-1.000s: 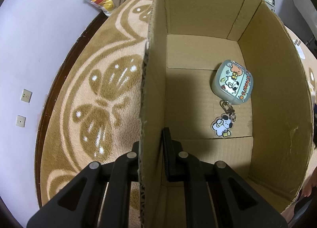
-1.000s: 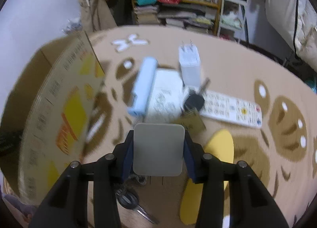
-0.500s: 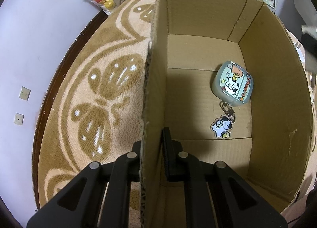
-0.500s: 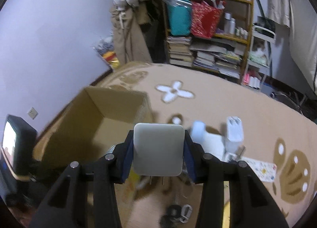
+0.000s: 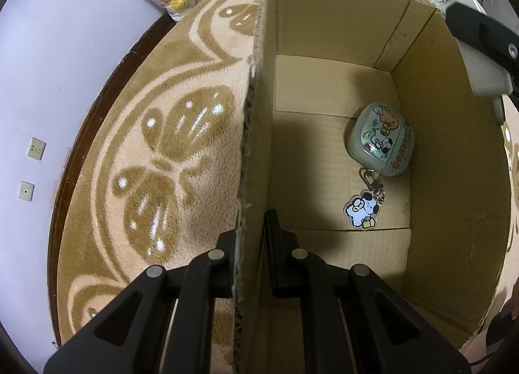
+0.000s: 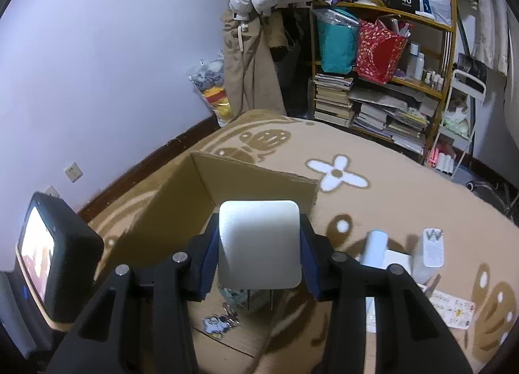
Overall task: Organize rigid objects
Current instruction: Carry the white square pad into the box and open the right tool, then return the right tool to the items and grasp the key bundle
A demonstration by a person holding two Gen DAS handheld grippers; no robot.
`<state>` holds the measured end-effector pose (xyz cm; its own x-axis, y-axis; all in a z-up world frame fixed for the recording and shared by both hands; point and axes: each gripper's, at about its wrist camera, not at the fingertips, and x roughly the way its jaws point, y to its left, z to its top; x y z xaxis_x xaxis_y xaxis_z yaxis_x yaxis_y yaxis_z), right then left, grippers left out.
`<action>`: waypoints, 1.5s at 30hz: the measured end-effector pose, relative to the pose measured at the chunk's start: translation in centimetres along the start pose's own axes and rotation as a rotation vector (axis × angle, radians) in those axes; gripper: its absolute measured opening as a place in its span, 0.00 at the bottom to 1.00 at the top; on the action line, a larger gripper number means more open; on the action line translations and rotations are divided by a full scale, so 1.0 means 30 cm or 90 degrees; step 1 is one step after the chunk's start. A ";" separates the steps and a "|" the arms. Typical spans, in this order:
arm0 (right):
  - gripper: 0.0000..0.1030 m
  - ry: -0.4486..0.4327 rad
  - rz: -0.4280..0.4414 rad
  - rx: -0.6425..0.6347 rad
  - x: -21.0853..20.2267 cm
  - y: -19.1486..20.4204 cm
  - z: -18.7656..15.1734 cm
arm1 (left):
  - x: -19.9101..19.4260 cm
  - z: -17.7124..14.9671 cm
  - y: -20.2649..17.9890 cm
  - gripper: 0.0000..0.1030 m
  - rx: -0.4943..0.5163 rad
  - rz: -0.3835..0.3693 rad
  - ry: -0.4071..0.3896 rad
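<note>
Since a second ago my right gripper point(image 6: 259, 255) has swung away from the clutter on the rug and come up over the cardboard box point(image 5: 454, 211), so that it now shows at the upper right corner of the left wrist view. That box stands open on the tan patterned rug point(image 5: 168, 153), and my left gripper point(image 5: 251, 244) has its jaws closed narrowly on the box's left wall, one finger outside and one inside. On the right side the jaws are clamped on a white charger point(image 6: 259, 249), its flat rounded face filling the middle of the right wrist view and its prongs just visible below, above the box interior. On the box floor lies a pale green earbud case point(image 5: 379, 143) with cartoon prints, near the right wall, and a small dog keychain charm point(image 5: 361, 213) lies beside it, joined by a metal clip. Out on the rug to the right of the box I see a second white plug adapter point(image 6: 429, 252), a light blue cylinder point(image 6: 374, 245) just beside it, and part of a white remote point(image 6: 454, 309).
</note>
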<state>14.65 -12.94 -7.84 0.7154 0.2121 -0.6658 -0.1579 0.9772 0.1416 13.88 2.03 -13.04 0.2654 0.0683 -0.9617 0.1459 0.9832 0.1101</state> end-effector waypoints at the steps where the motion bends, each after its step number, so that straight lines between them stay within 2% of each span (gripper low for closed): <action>1: 0.47 -0.001 0.011 0.004 0.003 0.004 0.002 | 0.000 0.000 0.002 0.09 -0.001 -0.001 0.000; 11: 0.47 0.020 0.003 0.009 0.067 0.026 -0.004 | 0.002 0.002 0.004 0.09 -0.004 -0.005 0.001; 18: 0.47 -0.004 -0.002 0.012 0.024 0.016 -0.009 | 0.005 0.004 0.005 0.10 -0.006 -0.003 -0.001; 20: 0.57 -0.012 -0.001 0.015 0.002 0.012 -0.011 | 0.005 0.004 0.006 0.10 -0.007 -0.003 -0.001; 21: 0.65 -0.018 -0.002 0.017 -0.013 0.008 -0.014 | 0.005 0.004 0.005 0.10 -0.006 -0.002 -0.001; 23: 0.69 -0.030 -0.011 0.022 -0.046 -0.008 -0.023 | 0.004 0.003 0.005 0.10 -0.006 -0.002 -0.001; 26: 0.79 -0.021 -0.025 0.030 -0.063 -0.037 -0.031 | 0.003 0.004 0.006 0.10 -0.005 -0.002 -0.002; 39: 0.80 0.038 -0.090 0.102 -0.085 -0.222 -0.178 | -0.010 0.002 0.015 0.10 -0.013 -0.010 0.001; 45: 0.80 0.079 -0.091 0.137 -0.059 -0.264 -0.269 | -0.010 0.001 0.011 0.10 -0.013 -0.009 0.002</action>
<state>9.14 -21.08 -13.68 0.6293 0.0826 -0.7728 0.0960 0.9785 0.1827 13.87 2.32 -12.71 0.2612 0.0548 -0.9637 0.1305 0.9872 0.0915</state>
